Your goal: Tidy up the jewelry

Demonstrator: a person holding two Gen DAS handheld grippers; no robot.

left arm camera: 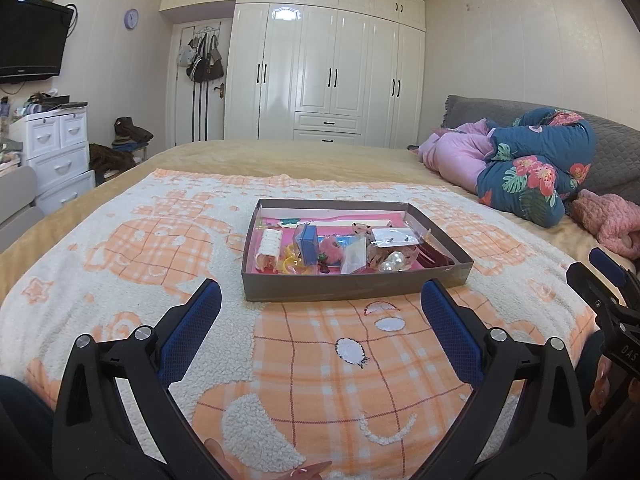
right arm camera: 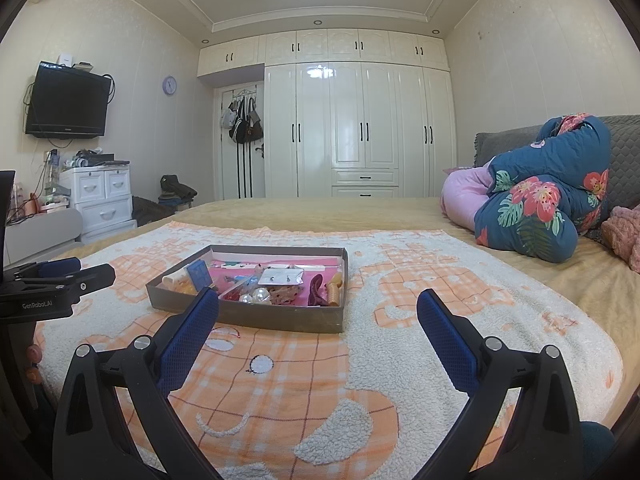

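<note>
- A shallow grey box (left arm camera: 352, 290) is set on an orange-and-white blanket (left arm camera: 340, 368) spread over a bed (left arm camera: 280, 156).
- Jewelry and hair pieces are heaped inside the box: a white hair clip (left arm camera: 269, 247), a small blue case (left arm camera: 309, 245), two large pearls (left arm camera: 394, 262) and a card of earrings (left arm camera: 394, 237).
- The left gripper (left arm camera: 320, 312) is held spread wide above the blanket, just short of the box; nothing is gripped.
- The right gripper (right arm camera: 318, 312) is likewise held wide apart and empty, with the box ahead and to its left.
- A folded floral quilt (right arm camera: 536, 208) is piled at the right.
</note>
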